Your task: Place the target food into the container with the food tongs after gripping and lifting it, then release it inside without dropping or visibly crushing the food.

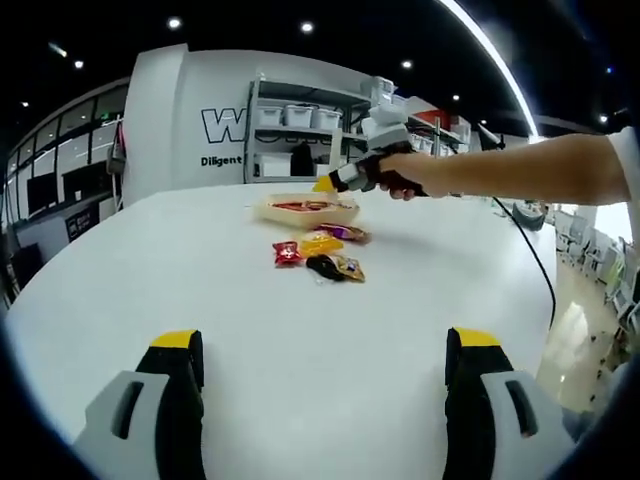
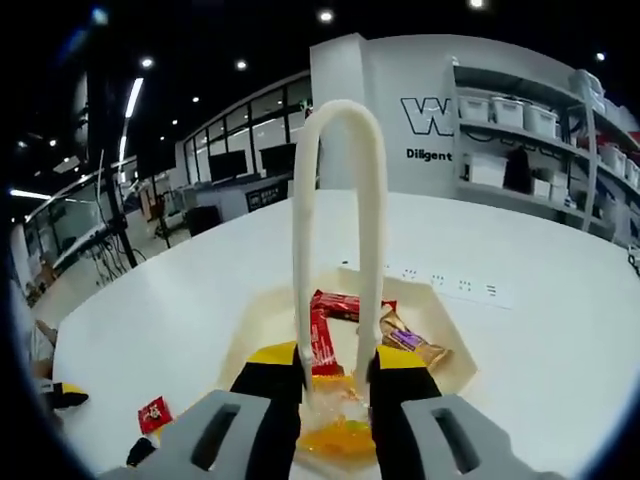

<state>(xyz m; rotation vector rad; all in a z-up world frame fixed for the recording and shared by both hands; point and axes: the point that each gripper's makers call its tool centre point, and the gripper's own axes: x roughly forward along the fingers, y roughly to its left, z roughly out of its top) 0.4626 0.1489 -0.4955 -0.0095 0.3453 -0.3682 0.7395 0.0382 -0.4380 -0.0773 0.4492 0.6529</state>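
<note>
A broad, smooth white desk (image 1: 150, 290) with a rounded edge carries everything here. In the left gripper view the left gripper (image 1: 325, 365) sits low over the near edge of the desk, its two yellow-tipped black jaws spread wide apart with nothing between them. Toward the far side of the desk lies a shallow, pale container (image 1: 305, 210) with a thin rim, red wrappers showing inside it. Just in front of it, nearer the desk's middle, is a loose cluster of glossy snack packets (image 1: 320, 254): one red, one yellow-orange, one purple-brown, one dark with a golden end, touching or almost touching one another. A hand (image 1: 395, 178) on a bare forearm reaches in from the right, holding the right gripper (image 1: 335, 181) just over the container's far rim. In the right gripper view that gripper's (image 2: 338, 385) jaws are clenched on the food tongs (image 2: 338, 250), a cream plastic loop bent into a tall, narrow arch, and they stand directly above the container (image 2: 455, 360). Inside lie long red packets (image 2: 322, 335) and a shiny brown-purple packet (image 2: 410, 343), and a crinkled, translucent yellow-orange packet (image 2: 338, 425) sits between the jaws at the tongs' arms; whether the tongs pinch it I cannot tell. A small red packet (image 2: 153, 412) lies on the desk left of the container.
</note>
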